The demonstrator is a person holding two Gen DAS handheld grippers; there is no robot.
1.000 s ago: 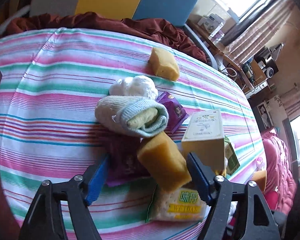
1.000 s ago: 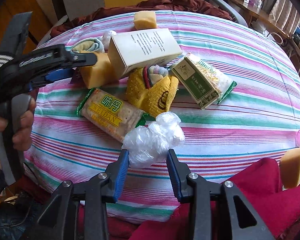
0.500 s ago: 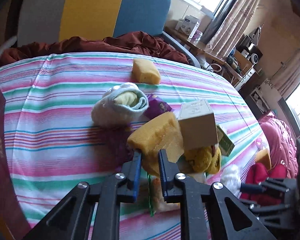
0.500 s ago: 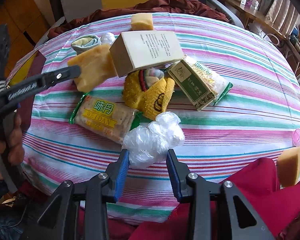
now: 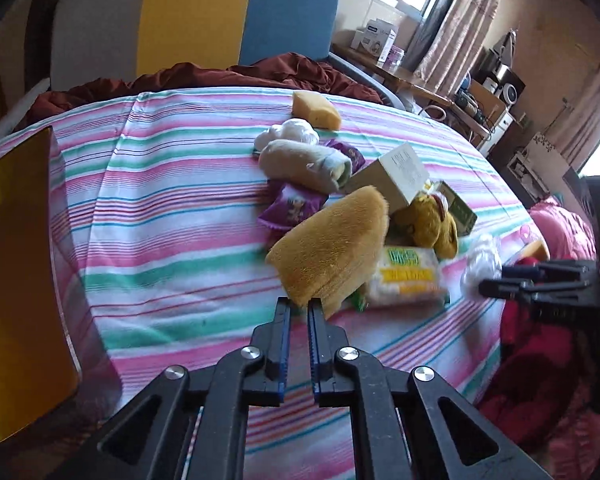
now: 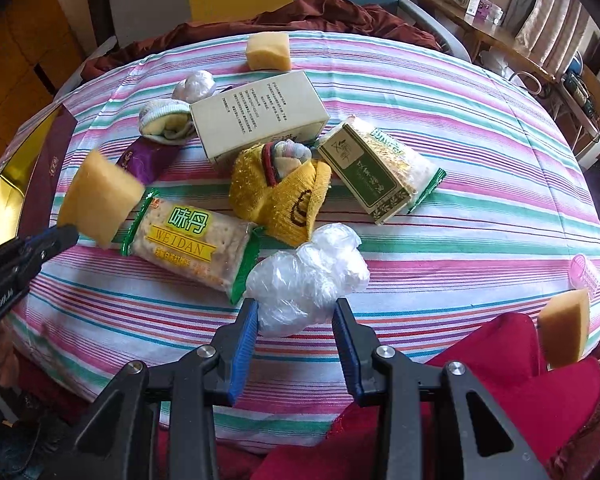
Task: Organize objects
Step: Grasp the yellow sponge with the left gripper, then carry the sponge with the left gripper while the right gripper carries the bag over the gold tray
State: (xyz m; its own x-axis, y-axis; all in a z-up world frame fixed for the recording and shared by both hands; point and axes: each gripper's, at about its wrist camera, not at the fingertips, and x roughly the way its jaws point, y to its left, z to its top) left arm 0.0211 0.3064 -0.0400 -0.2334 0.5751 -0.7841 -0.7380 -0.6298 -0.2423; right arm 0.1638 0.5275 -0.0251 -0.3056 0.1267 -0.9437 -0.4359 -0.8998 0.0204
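My left gripper [image 5: 298,304] is shut on a yellow sponge [image 5: 332,250] by its near corner and holds it above the striped tablecloth [image 5: 172,220]; the sponge also shows in the right wrist view [image 6: 98,198] at the left. My right gripper [image 6: 296,312] is open, its jaws on either side of a crumpled clear plastic bag [image 6: 308,276] that lies on the cloth. Behind lie a Weidan cracker pack [image 6: 188,240], yellow socks [image 6: 280,196], a white box [image 6: 256,112] and a green packet [image 6: 376,172].
A second sponge [image 6: 269,51] lies at the far edge, a third [image 6: 564,326] on red cloth [image 6: 480,380] at the right. A rolled pale sock [image 5: 304,164], a purple pouch [image 5: 292,208] and a gold-lined box [image 5: 16,280] are at the left. A small pink cup [image 6: 583,272] stands at the right.
My left gripper closed on the yellow sponge, lifted it off the pile and drew it back to the left. My right gripper stayed open around the plastic bag.
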